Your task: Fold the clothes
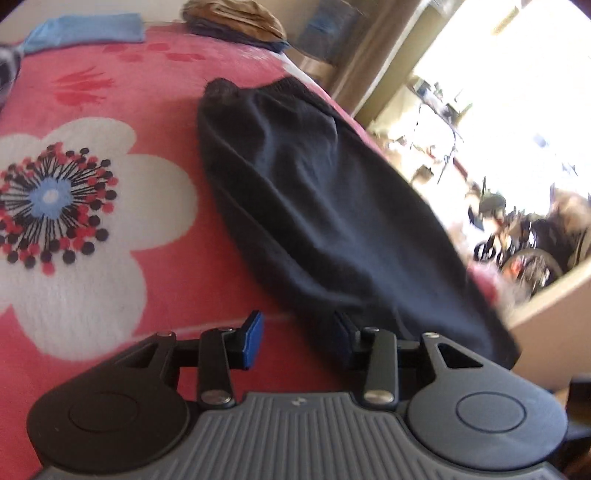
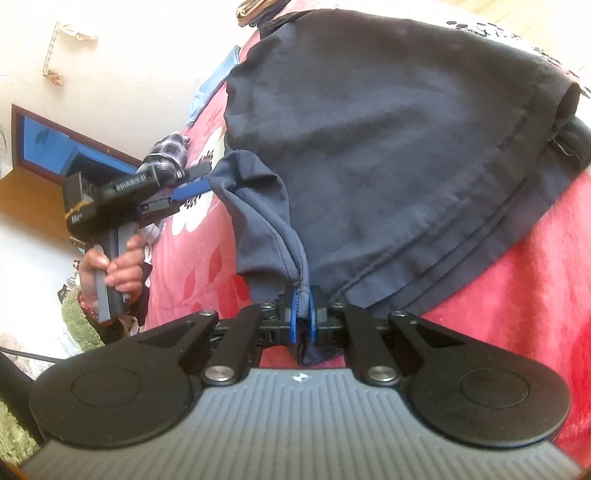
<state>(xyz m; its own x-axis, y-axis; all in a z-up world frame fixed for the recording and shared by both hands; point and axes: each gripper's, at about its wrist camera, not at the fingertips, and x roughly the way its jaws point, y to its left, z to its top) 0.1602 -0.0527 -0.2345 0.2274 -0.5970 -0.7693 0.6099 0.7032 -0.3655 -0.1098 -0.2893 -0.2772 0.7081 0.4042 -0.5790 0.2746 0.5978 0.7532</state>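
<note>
The right claw (image 2: 303,314) has its two blue pads pressed together on a bunched hem of the dark navy garment (image 2: 388,147), with a tuft of cloth hanging out beneath the pads. Ahead of this claw the garment spreads wide over the pink floral blanket (image 2: 535,295); its stitched edge runs off to the right and ends at a rolled, open hem. Bare blanket shows to the right of the claw and also to its left, between the garment and the bed's edge.

Off to the left of the right claw, the left claw (image 2: 199,186) reaches in level from the bedside, its blue fingers touching a raised corner of the same garment. The person's hand (image 2: 114,269) wraps the grey handle below it.

In the left wrist view, the left claw (image 1: 299,341) stands wide apart. One blue pad (image 1: 253,339) lies over bare blanket and the other is half hidden against the garment's near end, so it has hold of nothing. The garment (image 1: 314,192) stretches away ahead and to the right, along the bed's edge. A broad stretch of blanket (image 1: 166,92) lies open to the left. Far ahead lie one blue cloth (image 1: 85,31) and one brown heap (image 1: 236,18).
</note>
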